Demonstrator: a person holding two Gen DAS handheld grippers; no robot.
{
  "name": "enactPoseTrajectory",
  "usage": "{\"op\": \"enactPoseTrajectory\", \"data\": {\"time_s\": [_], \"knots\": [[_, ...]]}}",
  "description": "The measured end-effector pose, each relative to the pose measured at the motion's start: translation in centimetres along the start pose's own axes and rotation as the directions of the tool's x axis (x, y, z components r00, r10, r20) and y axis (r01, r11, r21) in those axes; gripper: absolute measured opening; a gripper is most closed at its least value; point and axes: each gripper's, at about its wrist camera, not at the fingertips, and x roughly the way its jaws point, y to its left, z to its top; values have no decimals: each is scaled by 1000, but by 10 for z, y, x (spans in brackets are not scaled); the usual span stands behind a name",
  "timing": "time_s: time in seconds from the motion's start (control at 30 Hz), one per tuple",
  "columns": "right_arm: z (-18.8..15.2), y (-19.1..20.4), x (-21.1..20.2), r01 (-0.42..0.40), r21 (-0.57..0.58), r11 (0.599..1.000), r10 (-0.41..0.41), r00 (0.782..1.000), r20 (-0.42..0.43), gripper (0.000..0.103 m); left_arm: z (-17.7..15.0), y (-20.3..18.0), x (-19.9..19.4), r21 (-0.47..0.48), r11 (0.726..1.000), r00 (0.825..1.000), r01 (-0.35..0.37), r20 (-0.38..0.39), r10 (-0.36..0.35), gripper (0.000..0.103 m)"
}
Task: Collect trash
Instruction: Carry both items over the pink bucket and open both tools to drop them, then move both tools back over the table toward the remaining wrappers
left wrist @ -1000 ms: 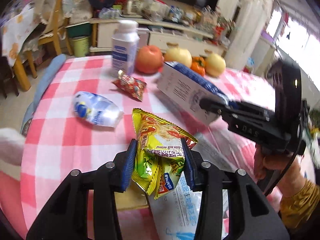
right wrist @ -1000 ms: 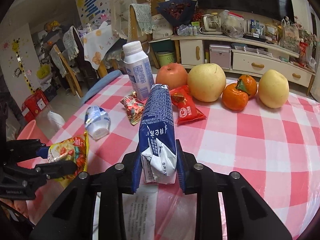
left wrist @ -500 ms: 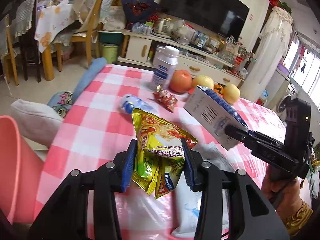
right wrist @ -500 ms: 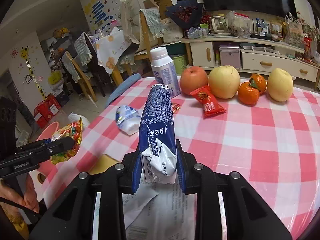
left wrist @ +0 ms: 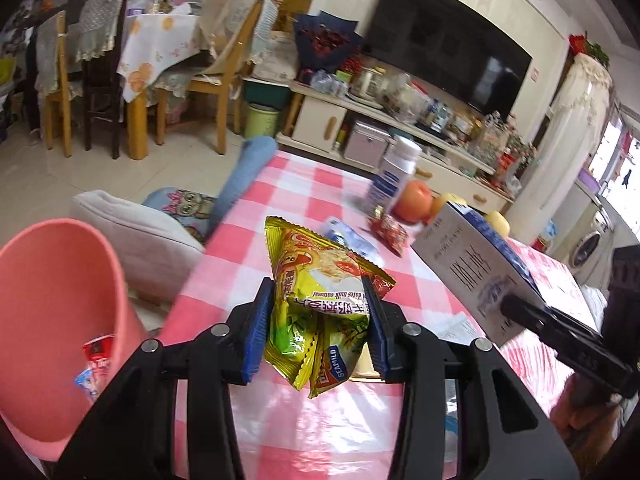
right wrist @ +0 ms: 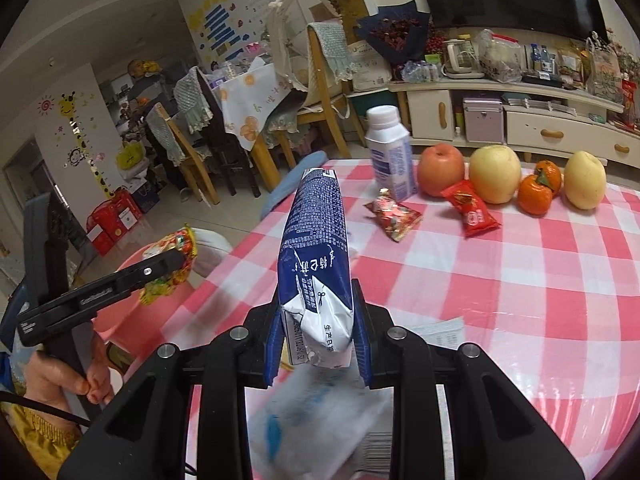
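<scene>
since a second ago both hands have swung away from the middle of the tabletop (right wrist: pixel 520 280) toward its left edge, and a pink bin (left wrist: pixel 52 288) that was out of sight then now fills the lower left of the left wrist view.

the left tongs (left wrist: pixel 318 332) are clenched on a yellow-green snack packet (left wrist: pixel 320 296), held in the air over the tabletop's edge, just beside the bin's rim but not yet over its mouth. the right tongs (right wrist: pixel 316 336) are clamped on a blue and white milk carton (right wrist: pixel 316 256), squashed at its near end and pointing away from the camera, above the near edge of the tabletop.

as i judge it, the job is part way through: the bin already holds a couple of wrappers, two more pieces are in transit, and neither has been dropped. left on the tabletop are a crumpled foil wrapper (right wrist: pixel 394 216), a red snack packet (right wrist: pixel 472 210) in front of the fruit, a white plastic pouch (left wrist: pixel 352 240) and loose paper near the front edge. the upright milk bottle (right wrist: pixel 390 152) may or may not count as trash; the apple, pears and oranges look like they stay.

only the left wrist view looks into the bin and shows the wrappers inside it. the right wrist view shows the whole row of fruit, the red packet clearly, and the person's left hand (right wrist: pixel 60 376) gripping the handle with the snack packet hanging in front of the bin.
</scene>
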Motion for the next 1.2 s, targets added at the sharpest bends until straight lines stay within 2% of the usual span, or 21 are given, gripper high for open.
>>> {"op": "enactPoseTrajectory", "data": {"time_s": [0.2, 0.4, 0.5, 0.6, 0.8, 0.87, 0.93, 0.97, 1.0, 1.07, 1.1, 1.2], "knots": [[12, 53, 6, -81, -40, 996, 81, 997, 8, 31, 8, 30, -20, -51, 997, 997, -60, 45, 62, 44], [25, 118, 27, -185, -88, 979, 183, 983, -30, 31, 16, 76, -47, -151, 976, 979, -158, 102, 174, 44], [28, 153, 41, -227, -121, 966, 220, 973, -63, 31, 18, 97, -58, -192, 953, 959, -235, 112, 260, 44], [28, 181, 55, -257, -143, 956, 245, 965, -95, 31, 17, 119, -66, -245, 928, 943, -281, 109, 315, 44], [24, 233, 81, -298, -179, 938, 273, 950, -150, 31, 11, 155, -80, -340, 884, 923, -320, 101, 372, 45], [23, 246, 93, -312, -173, 934, 283, 943, -175, 31, 9, 168, -82, -373, 860, 910, -348, 89, 406, 45], [21, 252, 102, -304, -166, 938, 273, 944, -188, 33, 6, 179, -82, -409, 837, 902, -364, 72, 427, 49], [19, 256, 108, -298, -167, 940, 264, 943, -202, 34, 5, 183, -83, -422, 828, 898, -368, 70, 435, 56], [17, 258, 113, -302, -165, 939, 265, 940, -213, 35, 4, 188, -84, -437, 817, 890, -377, 73, 449, 64], [14, 258, 116, -296, -151, 943, 262, 942, -210, 53, 4, 192, -86, -448, 802, 876, -396, 78, 476, 70], [12, 255, 116, -284, -142, 948, 254, 947, -199, 65, 4, 193, -87, -450, 795, 868, -407, 80, 490, 72], [9, 246, 111, -263, -127, 957, 239, 955, -174, 70, 2, 196, -95, -460, 774, 840, -435, 101, 532, 81]]}}
